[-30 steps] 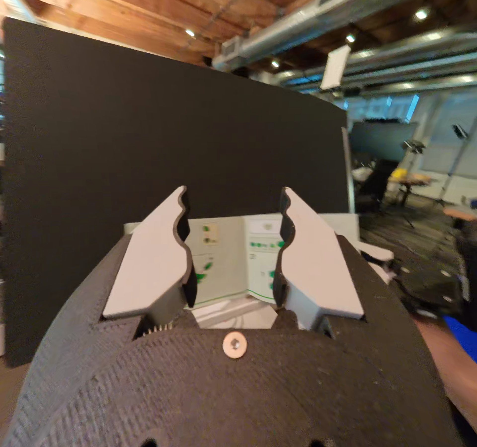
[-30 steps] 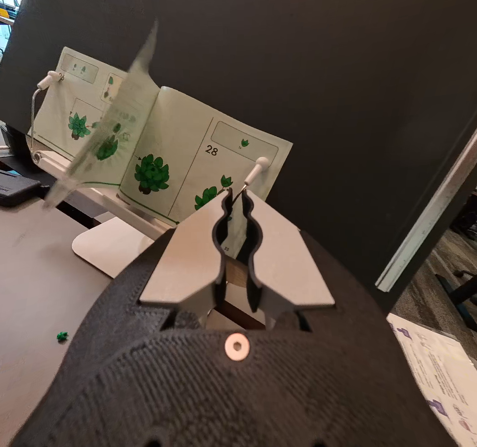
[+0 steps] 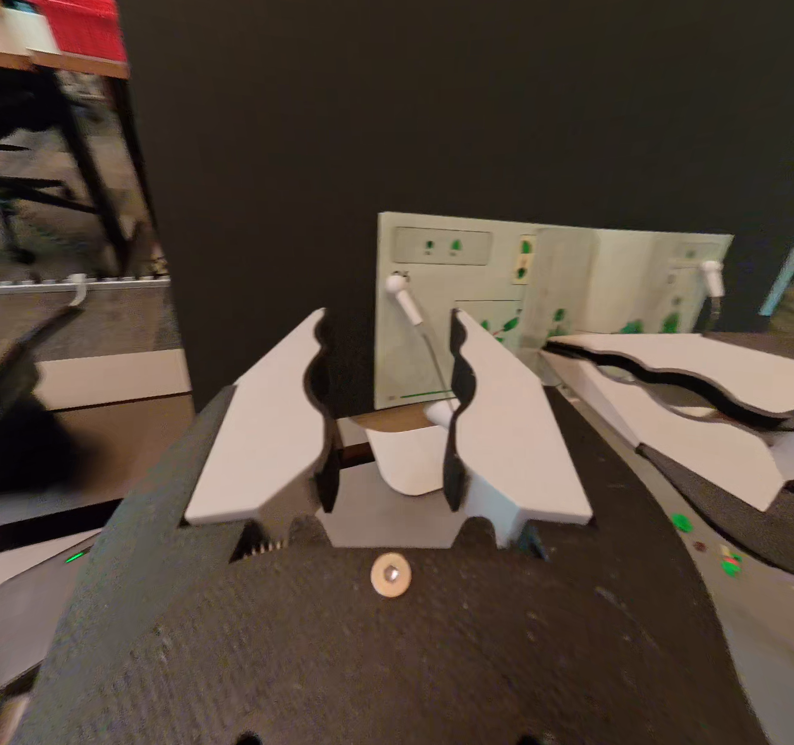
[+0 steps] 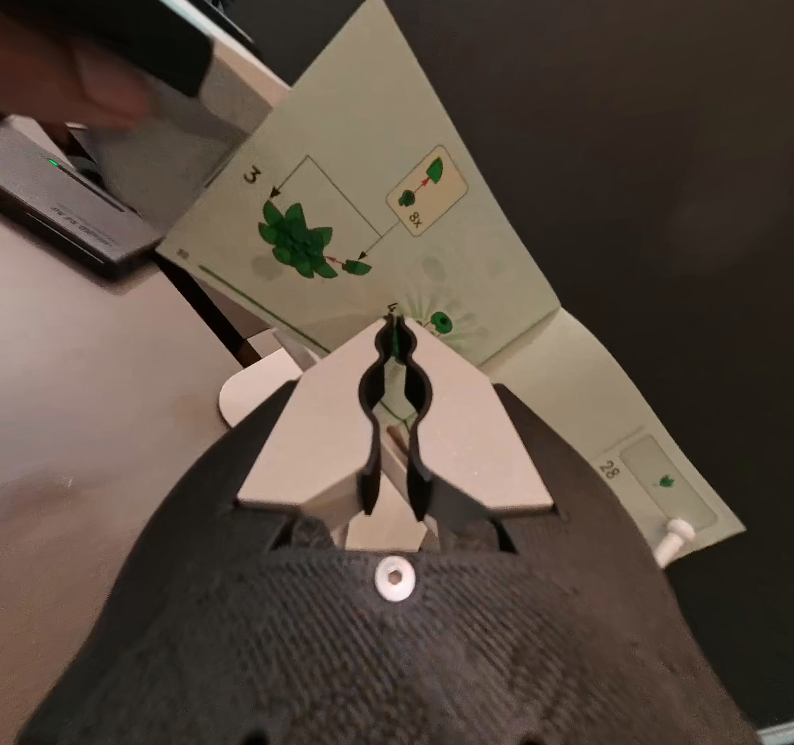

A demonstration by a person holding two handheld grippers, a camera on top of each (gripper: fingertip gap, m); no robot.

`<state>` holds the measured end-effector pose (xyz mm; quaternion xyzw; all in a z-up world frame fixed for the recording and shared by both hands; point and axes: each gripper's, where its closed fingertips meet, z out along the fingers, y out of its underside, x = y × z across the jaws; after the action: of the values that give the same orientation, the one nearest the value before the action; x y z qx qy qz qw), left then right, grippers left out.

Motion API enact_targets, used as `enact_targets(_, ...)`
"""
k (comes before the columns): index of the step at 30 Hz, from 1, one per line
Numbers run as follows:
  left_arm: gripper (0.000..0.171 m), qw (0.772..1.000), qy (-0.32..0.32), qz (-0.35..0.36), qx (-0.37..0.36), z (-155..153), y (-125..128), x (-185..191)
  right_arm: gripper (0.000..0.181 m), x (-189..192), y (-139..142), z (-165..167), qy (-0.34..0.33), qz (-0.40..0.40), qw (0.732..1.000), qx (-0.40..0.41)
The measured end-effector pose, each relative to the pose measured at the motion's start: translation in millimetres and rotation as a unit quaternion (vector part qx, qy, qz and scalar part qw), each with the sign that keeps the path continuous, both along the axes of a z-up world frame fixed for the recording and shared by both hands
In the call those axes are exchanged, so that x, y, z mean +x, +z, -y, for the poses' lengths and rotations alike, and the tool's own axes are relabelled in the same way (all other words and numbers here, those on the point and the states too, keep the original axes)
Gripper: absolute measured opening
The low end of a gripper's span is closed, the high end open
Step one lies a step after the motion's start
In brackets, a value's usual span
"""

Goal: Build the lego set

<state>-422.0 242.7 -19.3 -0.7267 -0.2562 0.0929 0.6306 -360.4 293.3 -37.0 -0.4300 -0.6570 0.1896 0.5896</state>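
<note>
two grippers up and no brick in either. keeps the left gripper (image 3: 389,314) spread wide and empty, parked low in front of the white stand (image 3: 408,462), likely to stay clear while a page turns. leaves the green lego pieces (image 3: 682,522) loose on the table (image 4: 86,359) just beside it, none of them held. clamps the right gripper (image 4: 393,320) tip to tip, seemingly on a leaf of the instruction booklet (image 3: 451,281), probably to reach the needed step. props that booklet upright on the stand, outer pages pinned by white clip arms (image 3: 401,294) so it stays open, black backdrop (image 3: 429,101) behind. shows pieces, both clips and both tools only from the left wrist. shows the pinch up close, the printed green plant steps, a hand (image 4: 64,79) and a dark box with a green light (image 4: 73,217) only from the right wrist, and no pieces there.
</note>
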Motion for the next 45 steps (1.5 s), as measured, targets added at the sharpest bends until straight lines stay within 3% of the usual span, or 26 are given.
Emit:
enact_targets(4,0.055,0.999,-0.025,0.030,-0.012,-8,-14,3,0.000,-9,3,1,-0.004,-0.011,1.000,-0.001)
enact_targets(8,0.047,1.000,-0.017,0.017,-0.009,-12,-13,2,0.000,-10,14,5,-0.004,-0.040,0.999,0.007)
enact_targets(13,0.004,0.998,-0.060,0.021,-0.004,-20,-15,12,0.000,-10,18,9,-0.002,-0.057,0.998,0.006)
enact_targets(19,0.000,0.996,-0.084,0.039,0.012,-18,-12,12,0.000,-25,-2,20,0.048,-0.028,0.998,-0.032)
enact_targets(21,0.000,0.994,-0.098,0.036,0.017,-16,-12,12,0.000,-30,-4,9,0.032,-0.023,0.999,-0.018)
enact_targets(25,0.000,0.989,-0.143,-0.027,0.039,-16,-5,20,0.000,-35,6,0,0.033,-0.050,0.997,-0.047)
enact_targets(29,0.000,0.984,-0.147,-0.091,0.033,-14,-4,22,0.000,-37,18,-6,0.019,-0.082,0.994,-0.064)
enact_targets(34,0.000,0.974,-0.143,-0.170,0.042,-11,-3,26,0.000,-38,24,-9,0.002,-0.103,0.994,-0.036)
enact_targets(38,0.000,0.961,-0.143,-0.227,0.060,-8,-3,31,0.000,-38,24,-9,-0.006,-0.101,0.994,0.031)
enact_targets(45,0.000,0.957,-0.116,-0.259,0.064,-8,-7,29,0.000,-38,26,-7,-0.008,-0.112,0.993,0.028)
